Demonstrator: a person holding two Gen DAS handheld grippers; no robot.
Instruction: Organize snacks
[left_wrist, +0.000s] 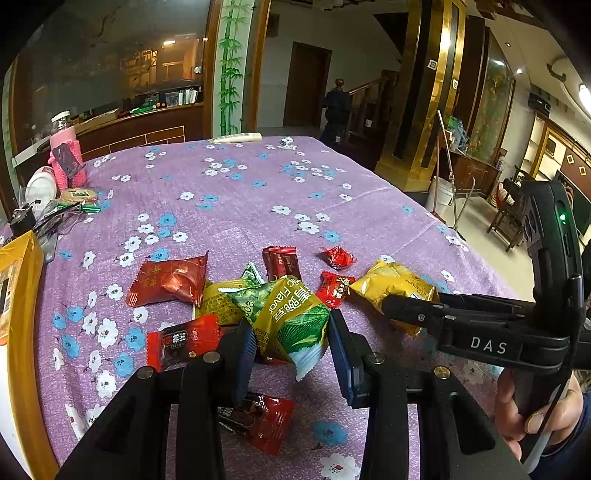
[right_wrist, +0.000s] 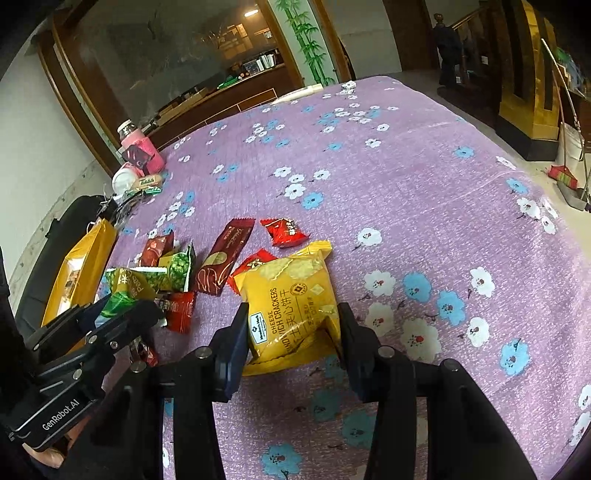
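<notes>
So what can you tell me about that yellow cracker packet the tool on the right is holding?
The yellow cracker packet is a glossy, puffy foil pouch with crimped ends, printed with "CHEESE SANDWICH CRACKERS", Chinese characters and pictured crackers. It looks sealed. The right gripper pinches its near end between both pads, denting it. Its far end lies over a red wrapper on the purple flowered tablecloth.

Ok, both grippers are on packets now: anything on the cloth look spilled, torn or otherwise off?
Nothing looks spilled or torn. The small red, green and brown snack packets lie in a loose, overlapping heap on the purple flowered tablecloth, unsorted. One red wrapped candy sits apart beyond them.
</notes>
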